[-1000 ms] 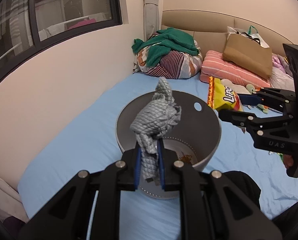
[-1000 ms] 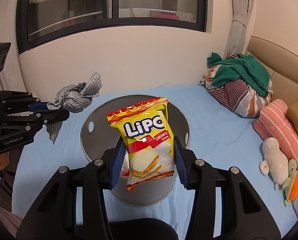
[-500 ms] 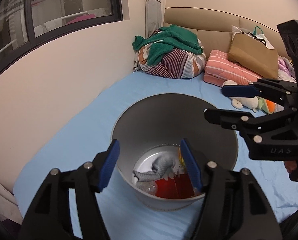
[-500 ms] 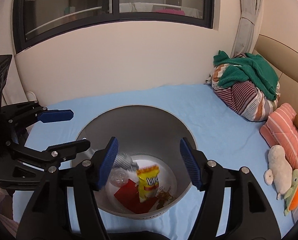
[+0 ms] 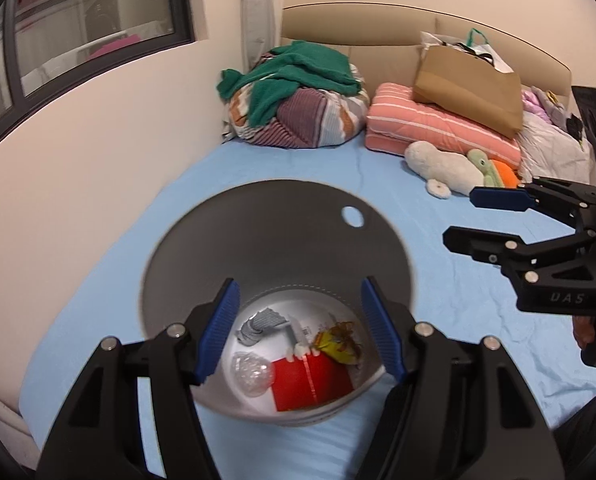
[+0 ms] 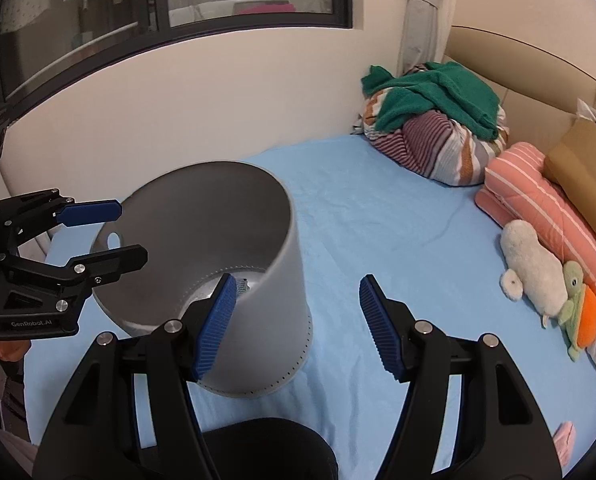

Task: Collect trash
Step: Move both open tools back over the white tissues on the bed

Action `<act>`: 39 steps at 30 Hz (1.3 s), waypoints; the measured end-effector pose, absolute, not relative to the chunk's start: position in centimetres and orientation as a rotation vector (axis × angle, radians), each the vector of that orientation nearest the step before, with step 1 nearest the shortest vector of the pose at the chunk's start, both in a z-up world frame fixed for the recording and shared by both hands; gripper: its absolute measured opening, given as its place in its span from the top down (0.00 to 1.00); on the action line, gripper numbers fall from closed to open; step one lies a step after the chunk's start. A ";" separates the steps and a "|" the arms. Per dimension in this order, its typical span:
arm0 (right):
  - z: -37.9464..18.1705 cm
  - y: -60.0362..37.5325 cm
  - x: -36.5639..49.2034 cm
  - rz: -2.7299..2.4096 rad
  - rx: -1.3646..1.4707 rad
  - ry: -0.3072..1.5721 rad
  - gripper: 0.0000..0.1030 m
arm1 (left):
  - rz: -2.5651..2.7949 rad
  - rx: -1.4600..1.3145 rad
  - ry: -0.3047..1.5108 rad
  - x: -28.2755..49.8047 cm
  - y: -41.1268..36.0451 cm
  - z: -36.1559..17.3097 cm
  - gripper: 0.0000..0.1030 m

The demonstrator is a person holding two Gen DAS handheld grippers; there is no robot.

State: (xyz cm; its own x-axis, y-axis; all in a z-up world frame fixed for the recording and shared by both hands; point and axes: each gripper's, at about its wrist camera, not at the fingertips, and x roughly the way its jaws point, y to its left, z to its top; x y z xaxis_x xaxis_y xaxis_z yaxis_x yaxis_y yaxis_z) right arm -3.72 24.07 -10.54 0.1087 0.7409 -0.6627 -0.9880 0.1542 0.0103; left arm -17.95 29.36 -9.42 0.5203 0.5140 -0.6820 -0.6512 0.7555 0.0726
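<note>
Hovering above the grey bin (image 5: 202, 264) on the blue bedsheet (image 5: 110, 264), your left gripper (image 5: 300, 330) is spread wide with nothing between its blue pads (image 5: 218, 330). Your right gripper (image 6: 294, 322) is likewise wide open and empty, aimed past the bin's right side at bare sheet. At the bottom of the bin lie the grey rag (image 5: 260, 326), a yellow snack packet (image 5: 338, 346), a red wrapper (image 5: 310, 382) and a crumpled clear plastic piece (image 5: 252, 372), all well below the rim.

Judging from these views, the drop-off step looks finished for both hands and you are between pieces, with a search for more trash the step in hand. What sits at the far end of the bed, namely the bundle of bedding under a green towel (image 6: 438, 96), the striped pink pillow (image 5: 430, 128), the brown paper bag (image 5: 470, 88) and the plush toys (image 6: 534, 264), reads as belongings rather than litter. A small pink item (image 6: 564, 440) at the lower right edge of the right view is too cut off to identify. Your next move calls for swinging the cameras off the bin to scan the sheet, keeping both jaws open for the next pickup.
</note>
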 end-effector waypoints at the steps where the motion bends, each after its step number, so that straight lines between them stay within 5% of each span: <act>1: -10.6 23.4 -3.2 1.333 -0.494 0.609 0.40 | 0.685 -0.194 0.749 -17.2 29.0 -9.6 0.38; 19: -14.5 5.5 9.7 0.812 -0.342 0.692 0.40 | 0.237 -0.056 0.796 0.6 18.2 -14.5 0.38; 39: -27.0 -2.1 24.7 0.534 -0.255 0.893 0.40 | -0.009 -0.029 0.990 19.4 12.4 -27.0 0.38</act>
